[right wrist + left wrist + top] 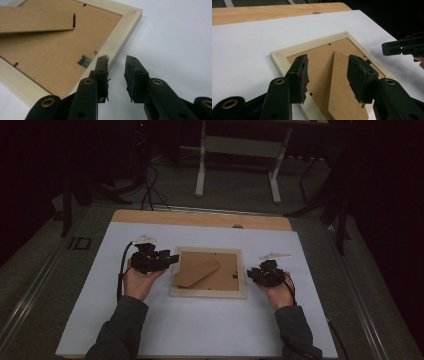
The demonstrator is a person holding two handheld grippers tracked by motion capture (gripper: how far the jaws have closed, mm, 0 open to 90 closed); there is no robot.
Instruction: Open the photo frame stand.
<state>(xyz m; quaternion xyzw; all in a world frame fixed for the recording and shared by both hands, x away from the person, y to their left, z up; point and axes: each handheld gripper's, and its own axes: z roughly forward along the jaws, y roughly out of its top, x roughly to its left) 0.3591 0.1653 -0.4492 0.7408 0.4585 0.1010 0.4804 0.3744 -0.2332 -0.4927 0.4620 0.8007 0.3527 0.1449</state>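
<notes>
Room: dim, with black surroundings at left, right and rear. Floor (235, 190): grey, dull, carpet-like. Worktop (200, 218): pale wood, its far edge bare, the rest under a white sheet (200, 325). Second table, at rear: white frame with two legs (201, 165) on foot bars. Cables (149, 190): black, loose on the floor at rear left. Rails (30, 285): grey metal strips along both sides of the worktop. Light: weak, falling mostly on the white sheet.
</notes>
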